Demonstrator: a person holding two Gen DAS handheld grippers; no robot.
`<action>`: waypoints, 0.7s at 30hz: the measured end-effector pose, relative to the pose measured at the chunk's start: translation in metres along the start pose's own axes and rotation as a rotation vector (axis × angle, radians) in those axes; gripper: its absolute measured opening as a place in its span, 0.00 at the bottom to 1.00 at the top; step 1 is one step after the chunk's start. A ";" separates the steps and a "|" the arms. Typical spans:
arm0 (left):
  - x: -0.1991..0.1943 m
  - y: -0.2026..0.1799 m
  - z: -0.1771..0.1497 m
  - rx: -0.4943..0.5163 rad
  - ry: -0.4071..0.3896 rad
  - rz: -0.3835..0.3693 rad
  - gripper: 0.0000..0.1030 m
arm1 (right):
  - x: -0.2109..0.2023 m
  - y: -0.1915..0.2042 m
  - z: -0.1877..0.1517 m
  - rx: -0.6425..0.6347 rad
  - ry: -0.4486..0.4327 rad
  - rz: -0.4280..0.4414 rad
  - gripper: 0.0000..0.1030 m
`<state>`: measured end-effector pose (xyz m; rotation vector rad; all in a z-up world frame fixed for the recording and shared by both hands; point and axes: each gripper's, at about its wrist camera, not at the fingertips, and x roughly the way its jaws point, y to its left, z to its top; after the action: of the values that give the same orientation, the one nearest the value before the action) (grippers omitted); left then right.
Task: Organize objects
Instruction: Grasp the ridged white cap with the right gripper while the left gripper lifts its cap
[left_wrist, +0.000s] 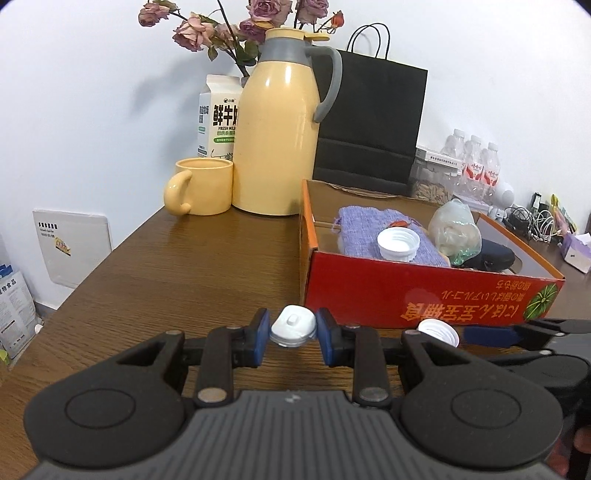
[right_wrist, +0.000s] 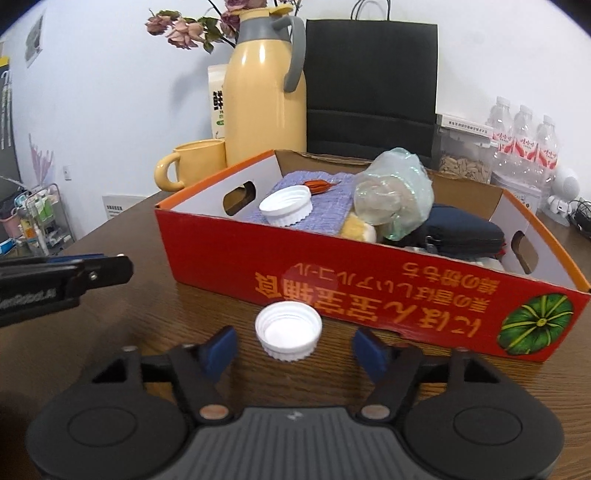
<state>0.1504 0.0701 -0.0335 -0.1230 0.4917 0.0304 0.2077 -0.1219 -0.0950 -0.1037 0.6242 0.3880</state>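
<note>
the right gripper (right_wrist: 293, 349) is hovering with jaws released around the upturned white bottle cap (right_wrist: 288, 329) on the desk (right_wrist: 177, 314) – just before the red box (right_wrist: 369, 284) – while the left gripper (left_wrist: 291, 338) is grasping a white lid (left_wrist: 293, 328).

Place: home or small office | surface: dark wood-grain surface (left_wrist: 192, 266) — yellow thermos jug (left_wrist: 275, 125), matching yellow mug (left_wrist: 201, 186) | dried pink roses (left_wrist: 192, 31) — white milk carton (left_wrist: 218, 118)
</note>
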 end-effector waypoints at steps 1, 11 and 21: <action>0.000 0.000 0.000 0.000 0.000 0.000 0.28 | 0.002 0.002 0.001 0.011 0.005 -0.006 0.48; -0.001 0.001 0.000 -0.003 -0.003 0.004 0.28 | -0.005 0.005 0.000 0.025 -0.026 0.016 0.38; -0.004 -0.007 0.008 -0.004 -0.034 0.034 0.28 | -0.037 -0.005 0.002 0.017 -0.149 0.054 0.38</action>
<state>0.1514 0.0639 -0.0238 -0.1173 0.4598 0.0669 0.1833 -0.1384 -0.0713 -0.0414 0.4834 0.4386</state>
